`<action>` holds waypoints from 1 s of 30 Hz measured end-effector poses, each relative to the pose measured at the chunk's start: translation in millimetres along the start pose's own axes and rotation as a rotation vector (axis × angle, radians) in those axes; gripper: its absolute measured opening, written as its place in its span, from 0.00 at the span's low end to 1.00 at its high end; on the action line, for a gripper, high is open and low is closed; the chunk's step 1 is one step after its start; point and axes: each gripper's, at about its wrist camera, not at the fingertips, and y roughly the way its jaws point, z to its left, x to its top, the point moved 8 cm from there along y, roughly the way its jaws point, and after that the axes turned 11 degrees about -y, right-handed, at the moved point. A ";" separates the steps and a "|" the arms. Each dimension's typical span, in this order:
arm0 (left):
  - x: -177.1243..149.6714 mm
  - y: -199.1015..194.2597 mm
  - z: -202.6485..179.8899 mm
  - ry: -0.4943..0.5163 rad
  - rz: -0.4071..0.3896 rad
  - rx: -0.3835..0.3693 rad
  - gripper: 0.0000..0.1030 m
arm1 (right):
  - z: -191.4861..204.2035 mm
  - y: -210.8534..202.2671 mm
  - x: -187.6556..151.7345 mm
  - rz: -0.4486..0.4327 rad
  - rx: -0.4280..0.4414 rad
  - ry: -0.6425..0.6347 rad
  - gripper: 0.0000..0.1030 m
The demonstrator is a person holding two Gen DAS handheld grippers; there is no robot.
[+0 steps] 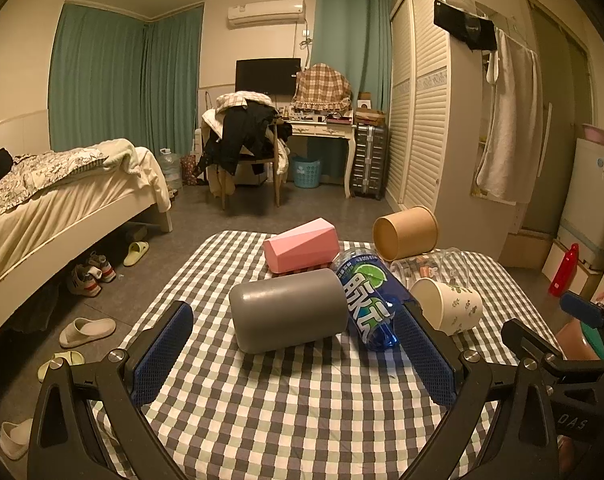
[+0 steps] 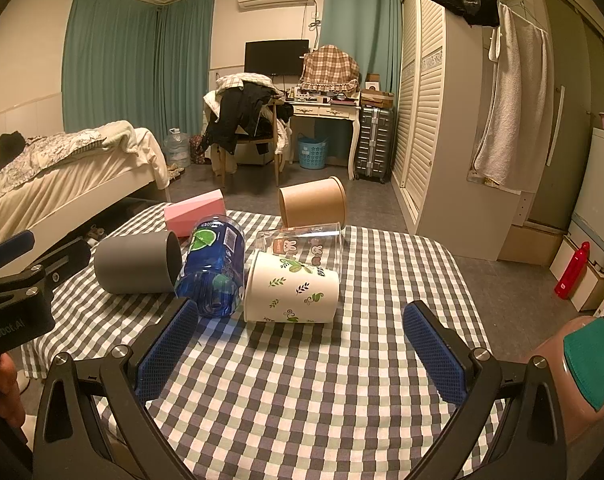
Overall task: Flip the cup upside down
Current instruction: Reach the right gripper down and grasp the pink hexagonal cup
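the left gripper (image 1: 293, 344) has its two blue fingers wide apart and holds nothing; the right gripper (image 2: 295, 344) is wide apart too and holds nothing; both hang just above the checked tabletop (image 2: 302, 380).

six cups lie on their sides in a bunch on the tabletop; seen from the left wrist, the grey cup (image 1: 287, 312) lies at 12 o'clock from the left gripper, its flat bottom facing the camera; the blue see-through cup (image 1: 368, 300) touches it at 3 o'clock; the pink cup (image 1: 299, 244) lies behind the grey one at 12 o'clock.

seen from the right wrist, the white cup with green leaves (image 2: 291, 288) lies at 12 o'clock from the right gripper, its open mouth turned to 9 o'clock; the blue see-through cup touches it at 9 o'clock; the clear glass cup with bunnies (image 2: 302, 242) lies just behind the white cup; the brown paper cup (image 2: 314, 208) sits at the far edge at 12 o'clock, tipped on its side.

a bed (image 1: 61, 200) stands on the floor at 9 o'clock; a red bottle (image 2: 572, 270) stands on the floor at 3 o'clock.
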 end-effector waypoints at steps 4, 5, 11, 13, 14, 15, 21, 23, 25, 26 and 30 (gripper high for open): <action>-1.7 1.4 1.6 0.001 -0.002 0.003 1.00 | 3.6 -0.1 0.9 0.002 0.014 -0.010 1.00; -2.2 2.2 1.5 0.002 -0.001 0.002 1.00 | 5.2 -0.3 2.9 0.001 0.023 -0.018 1.00; -1.0 7.9 6.7 -0.001 0.031 0.017 1.00 | 22.7 0.9 28.0 0.001 0.104 -0.167 1.00; 4.3 10.2 11.3 0.004 0.034 0.030 1.00 | 31.3 3.1 39.8 0.002 0.126 -0.259 1.00; 7.6 11.8 14.8 0.003 0.037 0.038 1.00 | 34.0 2.8 44.7 -0.001 0.129 -0.298 1.00; 17.3 11.8 13.9 0.001 0.042 0.041 1.00 | 36.6 3.6 52.2 -0.012 0.124 -0.339 1.00; 66.4 24.7 33.1 -0.051 0.029 0.072 1.00 | 45.1 12.8 101.0 -0.057 0.193 -0.425 1.00; 81.2 32.6 40.0 -0.055 0.017 0.100 1.00 | 49.3 22.0 119.3 -0.059 0.223 -0.456 1.00; 94.9 44.6 52.5 -0.067 0.009 0.144 1.00 | 57.6 37.4 140.7 -0.054 0.230 -0.523 1.00; 98.0 50.5 56.4 -0.076 0.011 0.154 1.00 | 62.5 46.0 148.0 -0.048 0.238 -0.561 1.00; 97.8 77.4 85.3 -0.130 0.017 0.234 1.00 | 85.4 98.4 163.5 0.023 0.236 -0.733 1.00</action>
